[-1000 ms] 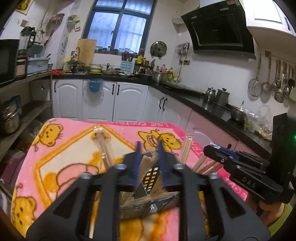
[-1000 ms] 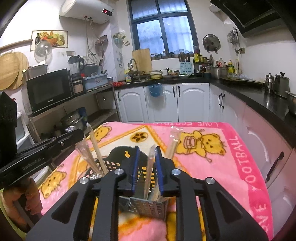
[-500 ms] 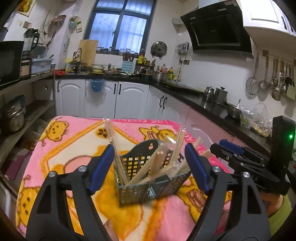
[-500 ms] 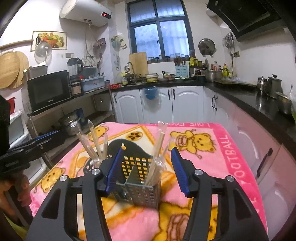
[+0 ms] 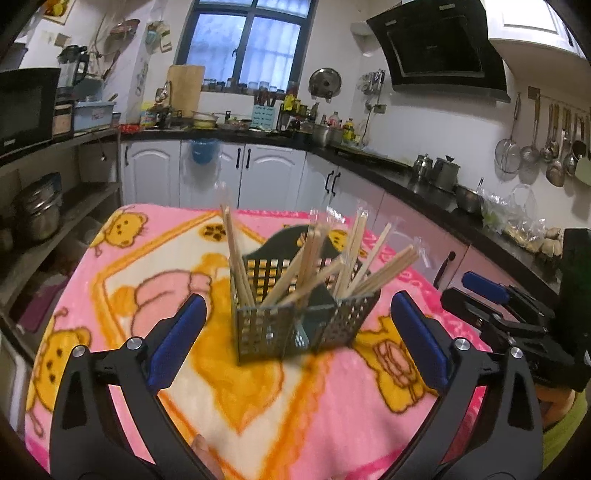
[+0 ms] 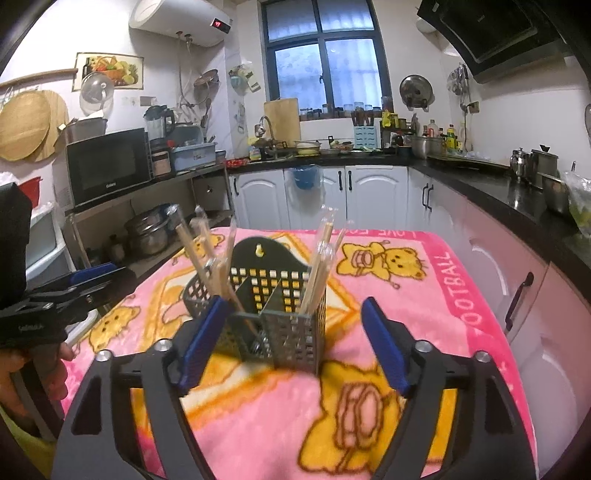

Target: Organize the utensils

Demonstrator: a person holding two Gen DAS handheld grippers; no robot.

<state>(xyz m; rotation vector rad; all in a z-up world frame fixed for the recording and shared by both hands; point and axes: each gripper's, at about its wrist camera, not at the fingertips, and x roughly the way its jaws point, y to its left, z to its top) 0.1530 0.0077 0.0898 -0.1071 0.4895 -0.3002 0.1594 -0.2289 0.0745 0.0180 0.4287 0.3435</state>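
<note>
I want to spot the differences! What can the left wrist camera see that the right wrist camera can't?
Only the left wrist view shows the ladles and strainer hanging on the wall. Only the right wrist view shows the water heater and the round wooden boards. Both show the utensil basket holding chopsticks, the pink bear blanket, the window and the microwave.

A second ago both grippers were closed down over the utensil basket, each pinching wrapped chopsticks. Now the left gripper and the right gripper have drawn back from it, their jaws opening wide with nothing pressed between the fingers. The basket, earlier half hidden behind them, stands in full view on the pink blanket
</note>
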